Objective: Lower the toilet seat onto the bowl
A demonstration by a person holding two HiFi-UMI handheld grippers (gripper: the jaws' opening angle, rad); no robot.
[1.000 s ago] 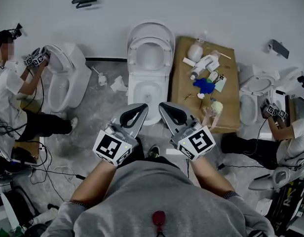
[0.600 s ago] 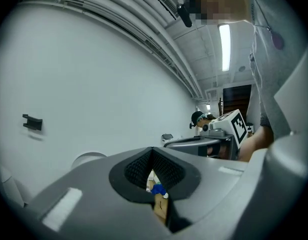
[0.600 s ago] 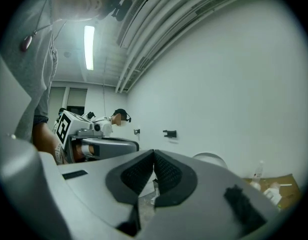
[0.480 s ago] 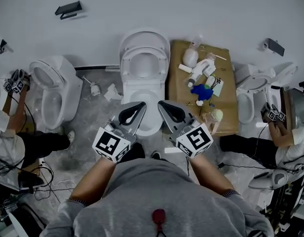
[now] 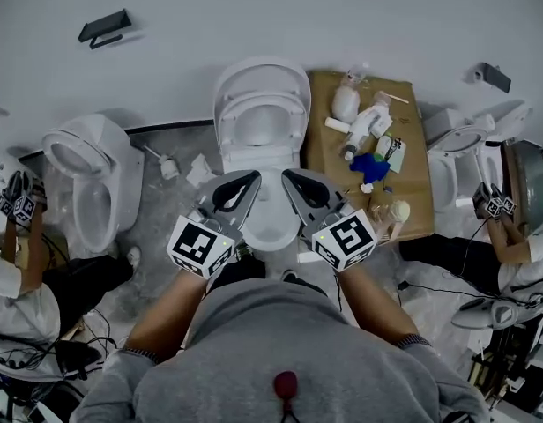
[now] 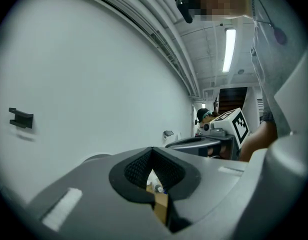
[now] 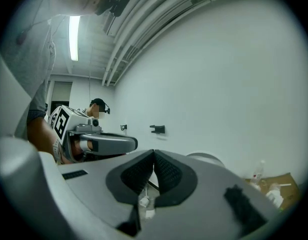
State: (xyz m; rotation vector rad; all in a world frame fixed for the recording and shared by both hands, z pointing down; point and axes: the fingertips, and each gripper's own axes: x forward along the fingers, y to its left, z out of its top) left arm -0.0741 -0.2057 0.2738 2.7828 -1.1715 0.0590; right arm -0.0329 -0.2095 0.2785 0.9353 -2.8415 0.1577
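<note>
The person has stepped closer, so both claws now hang over the front of the bowl (image 5: pixel 273 229) and no longer stop short of it. The toilet seat (image 5: pixel 261 98) stands up at 12 o'clock, well apart from the claws, so I think one claw should reach to its top edge, hook it and bring it down slowly so it does not bang. The left gripper (image 5: pixel 253 180) points to 1 o'clock and the right gripper (image 5: pixel 288 178) to 11 o'clock, side by side, both squeezed shut with nothing in them.
</note>
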